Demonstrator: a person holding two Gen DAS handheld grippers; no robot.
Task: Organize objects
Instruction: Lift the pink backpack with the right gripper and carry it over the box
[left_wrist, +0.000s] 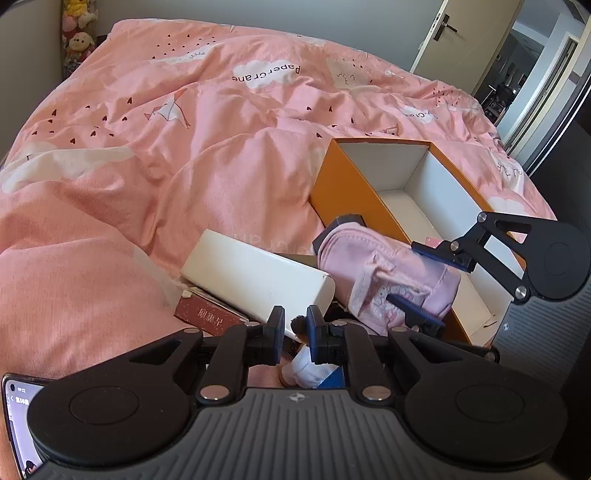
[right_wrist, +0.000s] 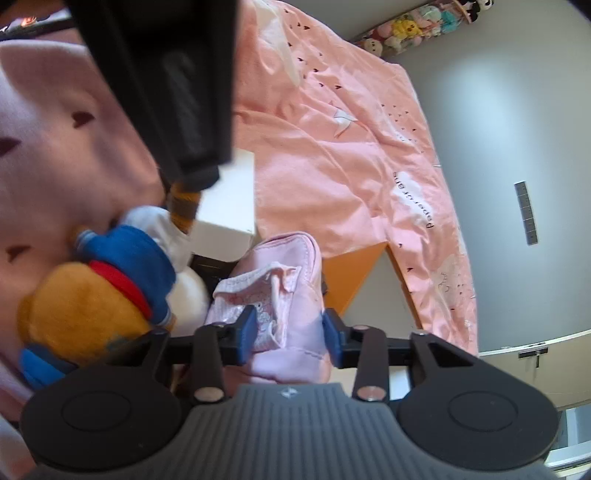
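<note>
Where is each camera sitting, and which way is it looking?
Left wrist: sits on the left gripper, looks across the pink quilt to the orange box; shows its own fingers and the right gripper.
Right wrist: sits on the right gripper, looks along the pink pouch clamped in it, beside a plush toy; shows its own fingers.
Shared: pouch, quilt, orange box, white box.
</note>
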